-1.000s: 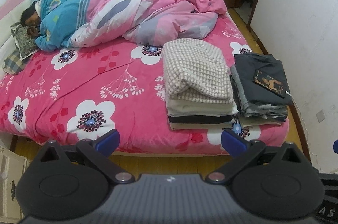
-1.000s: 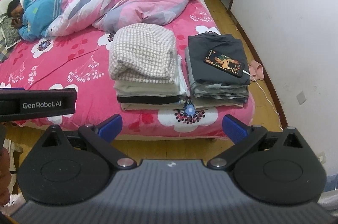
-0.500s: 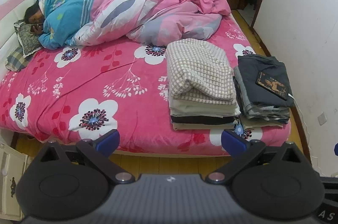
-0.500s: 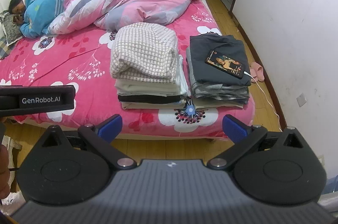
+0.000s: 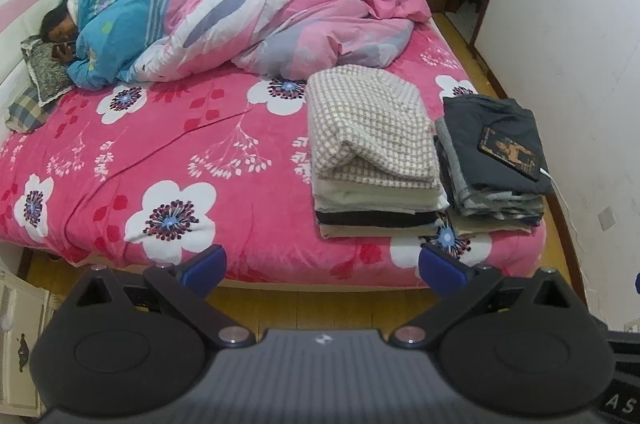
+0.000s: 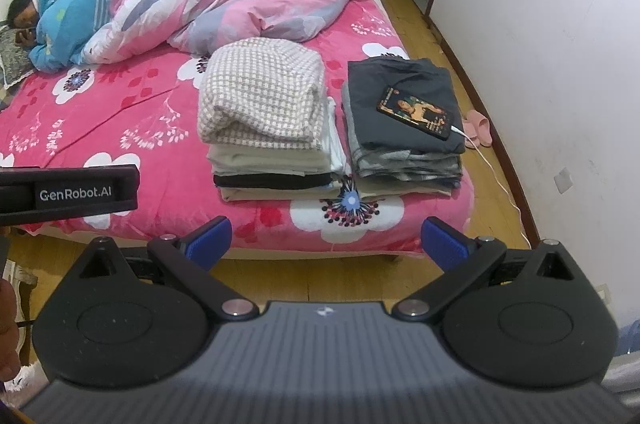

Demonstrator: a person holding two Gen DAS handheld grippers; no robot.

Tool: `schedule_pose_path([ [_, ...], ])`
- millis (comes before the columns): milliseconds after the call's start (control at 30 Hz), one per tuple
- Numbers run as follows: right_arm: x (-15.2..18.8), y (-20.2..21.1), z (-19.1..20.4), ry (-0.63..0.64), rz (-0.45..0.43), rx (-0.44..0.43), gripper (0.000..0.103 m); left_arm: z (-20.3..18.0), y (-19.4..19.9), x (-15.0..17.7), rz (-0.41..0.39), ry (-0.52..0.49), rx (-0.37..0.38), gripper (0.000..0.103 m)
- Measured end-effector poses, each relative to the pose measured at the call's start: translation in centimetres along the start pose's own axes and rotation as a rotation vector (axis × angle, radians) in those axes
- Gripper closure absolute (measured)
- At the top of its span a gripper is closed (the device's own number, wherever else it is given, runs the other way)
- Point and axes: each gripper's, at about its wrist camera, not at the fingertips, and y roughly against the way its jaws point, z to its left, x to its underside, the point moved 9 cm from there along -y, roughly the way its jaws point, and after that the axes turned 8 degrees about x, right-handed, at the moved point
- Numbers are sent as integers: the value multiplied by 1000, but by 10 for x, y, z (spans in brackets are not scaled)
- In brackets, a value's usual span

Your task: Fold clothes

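Both grippers hang over the floor short of the bed's (image 5: 256, 224) foot edge; left gripper (image 5: 322, 264) and right gripper (image 6: 326, 236) each with fingers wide apart, nothing between them. The clothes sit in two folded stacks at the bed's foot-right corner: a checked garment (image 6: 260, 96) tops the taller stack (image 6: 276, 168), and just beside it, nearer the wall, a dark grey stack (image 6: 404, 144) carries a phone (image 6: 418, 112) with a white charging cable (image 6: 496, 176) trailing off the side. We see no loose garment waiting; folding looks largely done, we judge. The checked piece seems thick, soft and light, its front fold bulging open, so it would slump if lifted by one point; better to pinch two corners along the near folded edge. The phone is the fragile thing here and should come off first. A person (image 5: 60, 28) lies under the quilt (image 5: 280, 16) at the head end, well apart.
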Motion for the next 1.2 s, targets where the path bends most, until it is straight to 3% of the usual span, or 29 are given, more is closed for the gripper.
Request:
schedule_pose_path([
  [567, 12, -3, -26, -46, 22, 36, 2, -27, -5, 7, 15, -45, 18, 0],
  [1200, 9, -5, -23, -37, 22, 33, 2, -25, -8, 6, 22, -40, 12, 0],
])
